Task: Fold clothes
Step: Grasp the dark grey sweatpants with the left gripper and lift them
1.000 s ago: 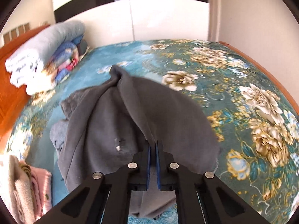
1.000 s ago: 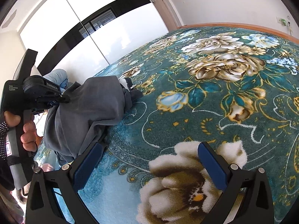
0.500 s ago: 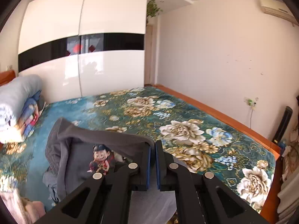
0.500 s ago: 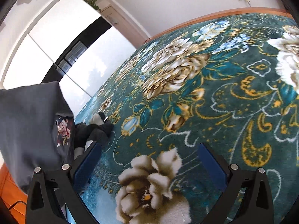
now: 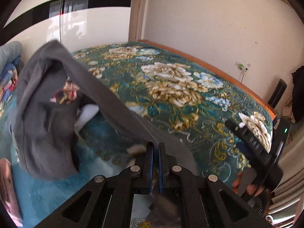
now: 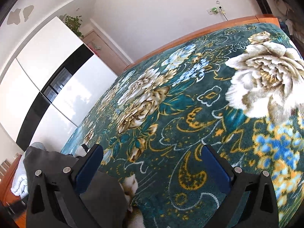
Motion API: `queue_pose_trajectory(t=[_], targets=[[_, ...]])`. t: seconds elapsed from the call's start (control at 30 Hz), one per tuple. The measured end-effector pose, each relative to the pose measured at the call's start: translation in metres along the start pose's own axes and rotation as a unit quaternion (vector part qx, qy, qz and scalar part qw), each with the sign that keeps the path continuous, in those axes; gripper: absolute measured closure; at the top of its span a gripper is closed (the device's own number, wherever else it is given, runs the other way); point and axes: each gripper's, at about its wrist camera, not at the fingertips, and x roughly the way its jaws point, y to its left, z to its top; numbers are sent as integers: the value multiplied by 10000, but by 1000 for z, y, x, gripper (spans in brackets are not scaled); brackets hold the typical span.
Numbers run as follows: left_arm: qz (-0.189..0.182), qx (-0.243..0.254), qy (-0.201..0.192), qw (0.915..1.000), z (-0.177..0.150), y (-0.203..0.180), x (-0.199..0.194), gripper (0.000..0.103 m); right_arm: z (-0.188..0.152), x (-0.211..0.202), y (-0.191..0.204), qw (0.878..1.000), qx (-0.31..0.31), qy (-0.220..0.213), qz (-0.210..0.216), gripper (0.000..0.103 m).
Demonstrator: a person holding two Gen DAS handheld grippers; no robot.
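Step in hand, as I judge it: lifting and spreading 1 garment ahead of the 1st fold. Left gripper [image 5: 155, 152] has its 2 blue pads pressed together on an edge of the grey garment [image 5: 43, 117]; the cloth runs up and far-left from the pinch in a taut band, then drapes in a loose hanging loop with a small cartoon print [image 5: 67, 93] showing on its inner face. Most of the garment is off the bed, blurred, so exact shape (shirt or hoodie) cannot be told. Right gripper [image 6: 152, 169] is spread wide and holds nothing; in its own view the grey cloth sits just beside its left finger, low left, not between the pads. Next move likely calls for the right gripper to reach left, find a 2nd edge or corner of the cloth and close on it, so both can stretch it flat over the floral bedspread [image 5: 171, 87]. Room: wide open spread to the right and far side, bounded by the wooden bed rim [image 5: 209, 64] along the wall. Left side is crowded by rolled bedding [image 5: 8, 57] far left and a pink cloth [image 5: 5, 186] near left; keep the laydown right of those.
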Motion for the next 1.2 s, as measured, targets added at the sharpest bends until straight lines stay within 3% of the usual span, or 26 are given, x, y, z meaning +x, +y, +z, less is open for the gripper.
queue_pose_trajectory(t=[0.13, 0.23, 0.33, 0.4, 0.6, 0.77, 0.97, 1.0, 1.1, 1.2], targets=[[-162, -513, 540, 9971, -25, 21, -6, 98, -6, 0, 13, 9997, -235, 39, 10, 0], [-297, -717, 629, 9950, -20, 83, -7, 96, -13, 2, 25, 9989, -468, 80, 6, 0], [-539, -838, 489, 9938, 2, 163, -12, 95, -18, 2, 34, 9978, -652, 101, -8, 0], [-415, -849, 209, 9953, 19, 209, -16, 95, -20, 3, 38, 9972, -730, 128, -16, 0], [-2, -1246, -385, 9915, 88, 276, -15, 78, -23, 5, 45, 9964, -819, 193, 35, 0], [336, -1361, -480, 9890, 134, 292, 15, 78, -23, 8, 45, 9963, -814, 250, 77, 0], [291, -1624, -452, 9853, 141, 303, 35, 78, -19, 12, 34, 9976, -507, 376, 283, 0], [354, -1609, -471, 9852, 139, 305, 36, 75, -18, 13, 34, 9976, -465, 390, 324, 0], [589, -1547, -502, 9849, 134, 306, 38, 50, -17, 13, 32, 9974, -361, 444, 449, 0], [773, -1390, -580, 9856, 131, 301, 31, 37, -17, 14, 34, 9965, -343, 501, 579, 0]])
